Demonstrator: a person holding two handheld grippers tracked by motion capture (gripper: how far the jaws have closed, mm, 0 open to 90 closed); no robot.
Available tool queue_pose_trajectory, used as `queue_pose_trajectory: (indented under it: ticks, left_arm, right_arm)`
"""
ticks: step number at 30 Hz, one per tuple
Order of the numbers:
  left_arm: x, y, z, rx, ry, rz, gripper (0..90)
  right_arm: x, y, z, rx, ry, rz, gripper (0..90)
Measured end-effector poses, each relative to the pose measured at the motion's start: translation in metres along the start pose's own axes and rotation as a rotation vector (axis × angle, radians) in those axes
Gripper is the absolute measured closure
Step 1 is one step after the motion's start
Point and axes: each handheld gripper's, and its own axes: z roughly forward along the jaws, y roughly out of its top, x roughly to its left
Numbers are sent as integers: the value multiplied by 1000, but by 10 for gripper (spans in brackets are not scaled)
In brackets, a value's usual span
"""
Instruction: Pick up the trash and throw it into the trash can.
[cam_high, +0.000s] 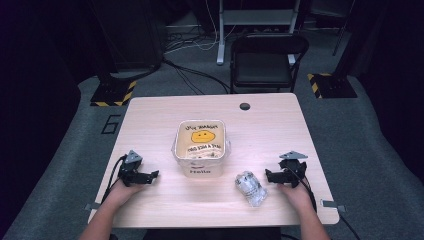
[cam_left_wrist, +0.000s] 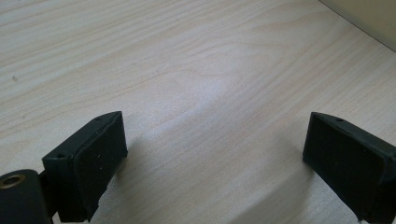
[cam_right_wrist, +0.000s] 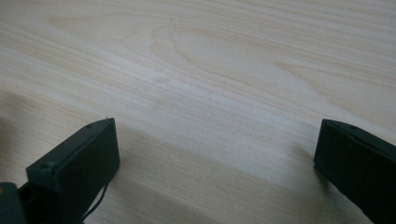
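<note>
Around me: one white tub (cam_high: 200, 148) with a yellow face label sits mid-surface (cam_high: 150, 115), between my two grippers; one black chair (cam_high: 265, 62) stands beyond the far edge.
In the way: nothing lies between my right gripper (cam_high: 268, 176) and the wrap.
Count: one crumpled clear plastic wrap (cam_high: 250, 188), one tub, two grippers.
Wrap: shiny, wrinkled, lying flat just beside my right gripper, near the tub's right corner.
Right gripper: jaws spread wide, empty.
Left gripper (cam_high: 153, 174): jaws released, bare wood between them.
</note>
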Motion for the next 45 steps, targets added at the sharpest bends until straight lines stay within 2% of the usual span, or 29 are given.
queue_pose_trajectory:
  ticks: [26,31,35,41,45]
  left_arm:
    - [0,0,0,1,-1,3,60]
    - [0,0,0,1,-1,1,60]
    - [0,0,0,0,0,1,61]
    - [0,0,0,1,-1,1,60]
    - [0,0,0,1,-1,2,60]
  right_arm:
    - [0,-2,-3,10,5,-6,0]
    - [-2,2,-12,50,8,1,147]
    - [-3,4,-16,78,21,3,168]
    - [-2,6,-24,60,38,14,182]
    - [3,7,-29,54,45,-19,201]
